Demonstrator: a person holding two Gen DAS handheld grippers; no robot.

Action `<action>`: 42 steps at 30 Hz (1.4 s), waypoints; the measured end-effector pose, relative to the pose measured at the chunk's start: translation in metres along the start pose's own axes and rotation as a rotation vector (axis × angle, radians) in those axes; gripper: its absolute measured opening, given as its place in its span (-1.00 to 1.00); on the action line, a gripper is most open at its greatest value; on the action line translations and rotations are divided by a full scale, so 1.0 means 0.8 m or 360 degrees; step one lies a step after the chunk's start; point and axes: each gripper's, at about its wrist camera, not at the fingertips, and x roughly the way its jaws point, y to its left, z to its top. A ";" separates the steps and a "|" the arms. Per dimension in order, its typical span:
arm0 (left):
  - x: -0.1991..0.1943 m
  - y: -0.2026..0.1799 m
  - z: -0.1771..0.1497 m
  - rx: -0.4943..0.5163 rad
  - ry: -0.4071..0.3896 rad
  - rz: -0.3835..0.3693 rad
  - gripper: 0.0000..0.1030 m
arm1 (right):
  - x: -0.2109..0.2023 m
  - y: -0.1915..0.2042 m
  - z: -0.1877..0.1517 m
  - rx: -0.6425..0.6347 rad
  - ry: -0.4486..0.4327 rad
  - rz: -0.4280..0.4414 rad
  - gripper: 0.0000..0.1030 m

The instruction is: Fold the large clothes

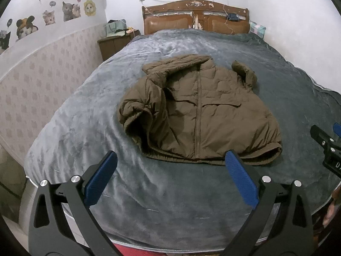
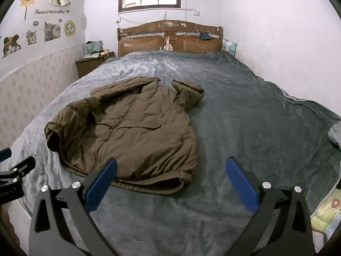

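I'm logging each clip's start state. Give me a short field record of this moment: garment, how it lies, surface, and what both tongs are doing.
garment: brown padded jacket, zipped up, front facing up
lay: spread on the bed, hem toward the cameras, hood toward the headboard; one sleeve bunched at the side, the other folded up near the hood
surface: grey blanket covering the bed
left tongs: open, above the blanket just short of the hem, holding nothing
right tongs: open, one finger over the hem, holding nothing
folding: not yet begun
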 end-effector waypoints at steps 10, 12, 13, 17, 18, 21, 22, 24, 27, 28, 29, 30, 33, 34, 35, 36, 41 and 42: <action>0.002 0.004 0.000 -0.0008 0.0005 0.0001 0.94 | 0.000 0.001 0.000 0.0003 -0.0001 -0.0003 0.97; 0.003 0.005 0.000 -0.0007 0.0007 0.0005 0.94 | 0.000 0.002 -0.001 0.0005 0.0002 -0.0001 0.97; 0.002 0.004 0.000 -0.0007 0.0007 0.0006 0.94 | 0.000 0.003 0.000 0.0006 0.0005 0.0001 0.97; 0.002 0.001 0.000 -0.0001 0.0013 0.0015 0.94 | 0.003 0.001 -0.003 0.0014 0.0010 0.0004 0.97; 0.002 0.000 0.001 0.0000 0.0016 0.0016 0.94 | 0.003 -0.001 -0.002 0.0017 0.0012 0.0003 0.97; 0.003 -0.003 0.001 0.0008 0.0022 0.0019 0.94 | 0.007 -0.003 -0.006 0.0024 0.0014 0.0004 0.97; 0.003 -0.003 0.001 0.0011 0.0023 0.0020 0.94 | 0.007 -0.005 -0.007 0.0029 0.0015 0.0007 0.97; 0.004 -0.005 0.002 0.0021 0.0024 0.0024 0.94 | 0.008 -0.007 -0.009 0.0032 0.0014 0.0010 0.97; 0.004 -0.007 0.003 0.0026 0.0028 0.0025 0.94 | 0.008 -0.008 -0.010 0.0036 0.0012 0.0012 0.97; 0.004 -0.007 0.003 0.0025 0.0027 0.0024 0.94 | 0.008 -0.010 -0.011 0.0036 0.0012 0.0011 0.97; 0.003 -0.008 0.003 0.0025 0.0026 0.0019 0.94 | 0.008 -0.009 -0.010 0.0035 0.0014 0.0012 0.97; 0.003 -0.008 0.003 0.0025 0.0024 0.0015 0.94 | 0.008 -0.010 -0.011 0.0036 0.0015 0.0013 0.97; 0.001 -0.009 0.003 0.0027 0.0014 0.0005 0.94 | 0.008 -0.008 -0.010 0.0039 0.0016 0.0011 0.97; 0.001 -0.010 0.002 0.0030 0.0012 0.0005 0.94 | 0.008 -0.008 -0.010 0.0041 0.0016 0.0012 0.97; 0.002 -0.010 0.002 0.0032 0.0014 0.0006 0.94 | 0.008 -0.008 -0.010 0.0039 0.0015 0.0011 0.97; 0.001 -0.010 0.002 0.0034 0.0016 0.0007 0.94 | 0.008 -0.008 -0.010 0.0039 0.0015 0.0010 0.97; 0.000 -0.010 0.004 0.0035 0.0019 0.0011 0.94 | 0.008 -0.008 -0.010 0.0040 0.0016 0.0012 0.97; 0.000 -0.011 0.005 0.0035 0.0018 0.0013 0.94 | 0.008 -0.010 -0.010 0.0039 0.0012 0.0011 0.97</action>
